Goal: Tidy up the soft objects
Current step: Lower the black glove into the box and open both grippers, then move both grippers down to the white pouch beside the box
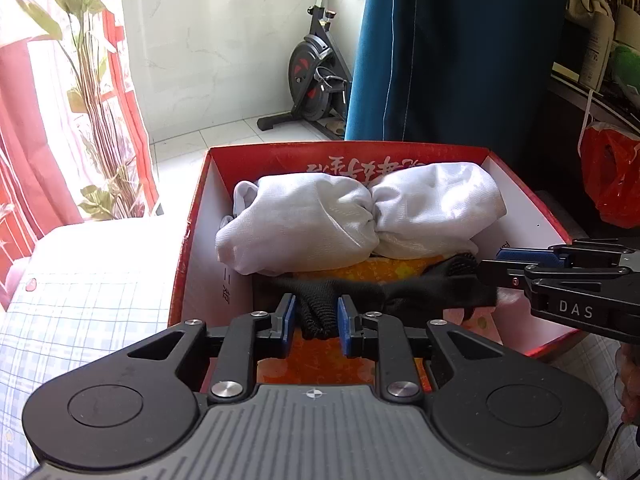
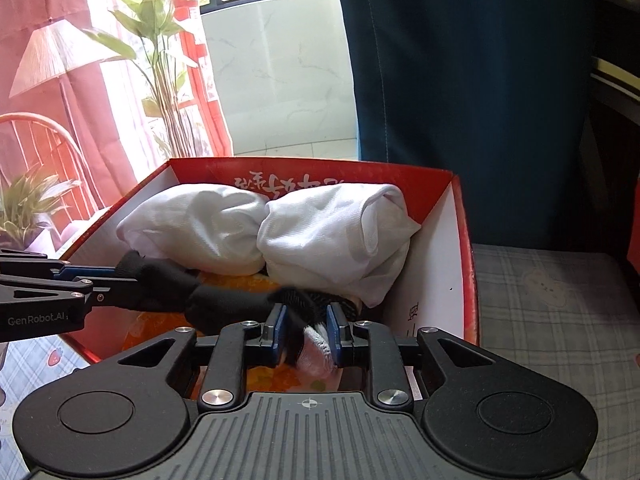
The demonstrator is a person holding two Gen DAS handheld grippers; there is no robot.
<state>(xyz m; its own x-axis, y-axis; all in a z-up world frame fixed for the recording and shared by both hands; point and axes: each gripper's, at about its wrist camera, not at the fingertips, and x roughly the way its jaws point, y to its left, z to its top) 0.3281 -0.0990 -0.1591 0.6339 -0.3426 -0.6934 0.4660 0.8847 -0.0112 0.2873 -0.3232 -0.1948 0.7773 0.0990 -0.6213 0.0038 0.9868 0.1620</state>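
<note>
A red cardboard box (image 1: 224, 152) (image 2: 466, 240) with white inner walls stands on the bed. Two rolled white cloth bundles (image 1: 304, 220) (image 2: 332, 236) lie side by side at its far end. A black sock (image 1: 400, 292) (image 2: 224, 300) stretches across the near part of the box, above its orange floor. My left gripper (image 1: 317, 322) is shut on the sock's ribbed left end. My right gripper (image 2: 307, 334) is shut on its right end, where a pink and white toe shows. Each gripper appears in the other's view: the right one (image 1: 486, 270), the left one (image 2: 116, 276).
The box rests on a checked bedsheet (image 1: 80, 312) (image 2: 552, 312). An exercise bike (image 1: 316, 76) stands on the tiled balcony beyond. A blue curtain (image 1: 440, 48) hangs behind the box. Red curtains, a plant (image 2: 160, 60) and a lamp stand to the left. A red plastic bag (image 1: 612, 176) hangs at the right.
</note>
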